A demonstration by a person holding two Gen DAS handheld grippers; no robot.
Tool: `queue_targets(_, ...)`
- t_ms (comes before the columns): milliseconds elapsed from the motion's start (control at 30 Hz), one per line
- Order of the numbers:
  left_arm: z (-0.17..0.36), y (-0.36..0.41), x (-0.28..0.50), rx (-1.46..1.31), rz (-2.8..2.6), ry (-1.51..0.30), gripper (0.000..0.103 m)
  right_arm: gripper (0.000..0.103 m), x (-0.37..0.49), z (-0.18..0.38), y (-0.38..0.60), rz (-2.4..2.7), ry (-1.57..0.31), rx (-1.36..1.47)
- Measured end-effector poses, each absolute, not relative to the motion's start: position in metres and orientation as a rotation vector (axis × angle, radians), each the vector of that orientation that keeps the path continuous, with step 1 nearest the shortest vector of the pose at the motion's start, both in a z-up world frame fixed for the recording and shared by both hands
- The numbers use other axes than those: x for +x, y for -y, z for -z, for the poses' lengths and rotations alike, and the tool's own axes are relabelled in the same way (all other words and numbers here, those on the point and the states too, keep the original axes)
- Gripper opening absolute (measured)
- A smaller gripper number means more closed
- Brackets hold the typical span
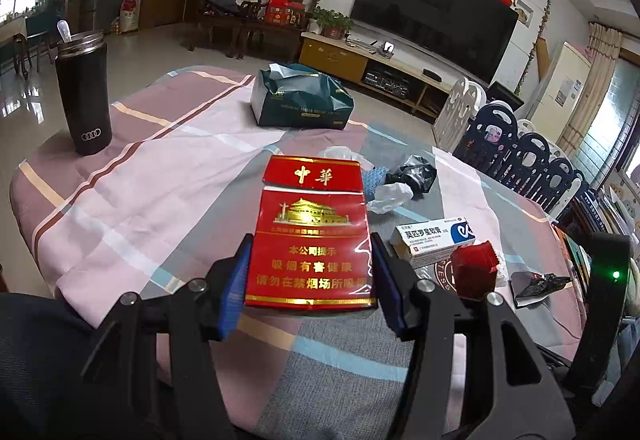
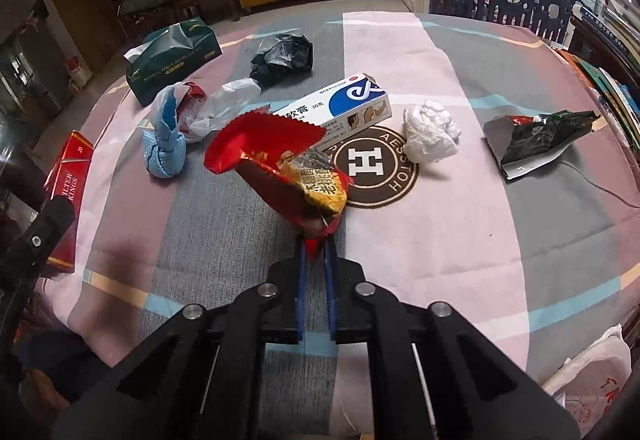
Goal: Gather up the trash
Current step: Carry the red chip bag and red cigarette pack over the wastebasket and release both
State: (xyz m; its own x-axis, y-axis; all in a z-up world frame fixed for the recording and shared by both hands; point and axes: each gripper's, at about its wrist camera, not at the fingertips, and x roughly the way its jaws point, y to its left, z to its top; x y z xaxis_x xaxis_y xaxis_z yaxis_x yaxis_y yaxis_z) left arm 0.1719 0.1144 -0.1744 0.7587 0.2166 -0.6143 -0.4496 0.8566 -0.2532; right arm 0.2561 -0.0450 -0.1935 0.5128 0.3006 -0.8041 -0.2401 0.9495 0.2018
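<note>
We see a desk (image 2: 460,240) under a striped pink, grey and blue cloth, with one round brown emblem near its middle.

At ten o'clock in the right wrist view sits one dark green tissue pack (image 2: 173,57), a white tissue poking from its top. One black tumbler (image 1: 83,95) with four rings on its side stands at ten o'clock in the left wrist view, a clear spoon in its open mouth.

Our left gripper (image 1: 310,276) holds one red cigarette pack (image 1: 314,230) across its lower part, jaws set wide on either side, the lid slightly lifted; we cannot tell what is inside.

Our right gripper (image 2: 315,256) has its jaws narrow, pinched on the tail of one red and gold snack wrapper (image 2: 280,163), which hangs above the cloth, its torn mouth at eleven o'clock.

One white and blue ointment box (image 2: 340,105) lies just beyond the emblem, its end flap torn. One black plastic bag (image 2: 282,57) lies crumpled at twelve o'clock, a clear bag (image 2: 224,105) beside it. One blue mesh wrapper (image 2: 165,143) stands at ten o'clock. One dark green foil wrapper (image 2: 536,135) lies at two o'clock, silver lining showing. One crumpled white tissue (image 2: 431,135) rests touching the emblem's edge.
</note>
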Motion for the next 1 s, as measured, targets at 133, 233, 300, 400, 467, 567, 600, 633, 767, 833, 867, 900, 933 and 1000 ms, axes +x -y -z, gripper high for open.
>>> queue_targets(133,0.174,-0.114,0.173,-0.4,-0.369,-0.609,0.057,0.009,0.24,0.184,0.052,-0.271,-0.928,-0.025)
queue_targets(233,0.173,-0.113,0.173,-0.388,-0.359,-0.609,0.056,0.009,0.226,0.18,0.058,-0.216,-0.881,-0.109)
queue_targets(300,0.173,-0.111,0.174,-0.383,-0.355,-0.61,0.056,0.009,0.221,0.18,0.063,-0.195,-0.869,-0.139)
queue_targets(400,0.173,-0.111,0.175,-0.381,-0.348,-0.615,0.056,0.009,0.215,0.18,0.074,-0.181,-0.873,-0.129)
queue_targets(467,0.173,-0.11,0.175,-0.377,-0.344,-0.617,0.056,0.009,0.212,0.18,0.083,-0.172,-0.883,-0.106)
queue_targets(567,0.172,-0.108,0.174,-0.366,-0.342,-0.619,0.056,0.009,0.204,0.178,0.097,-0.16,-0.885,-0.068)
queue_targets(600,0.171,-0.107,0.174,-0.359,-0.343,-0.619,0.056,0.009,0.202,0.176,0.102,-0.156,-0.883,-0.052)
queue_targets(633,0.169,-0.106,0.173,-0.353,-0.342,-0.62,0.056,0.009,0.199,0.174,0.106,-0.153,-0.881,-0.042)
queue_targets(767,0.167,-0.097,0.166,-0.348,-0.308,-0.64,0.056,0.009,0.187,0.166,0.124,-0.14,-0.873,0.004)
queue_targets(833,0.168,-0.091,0.162,-0.357,-0.274,-0.667,0.056,0.009,0.181,0.161,0.133,-0.13,-0.865,0.031)
queue_targets(867,0.169,-0.086,0.16,-0.354,-0.259,-0.676,0.056,0.009,0.178,0.159,0.139,-0.125,-0.859,0.046)
queue_targets(900,0.17,-0.081,0.158,-0.346,-0.246,-0.682,0.056,0.009,0.175,0.157,0.144,-0.118,-0.855,0.064)
queue_targets(933,0.171,-0.075,0.156,-0.331,-0.231,-0.686,0.056,0.009,0.173,0.156,0.149,-0.113,-0.854,0.077)
queue_targets(1000,0.173,-0.063,0.155,-0.301,-0.2,-0.689,0.056,0.009,0.169,0.156,0.157,-0.099,-0.856,0.107)
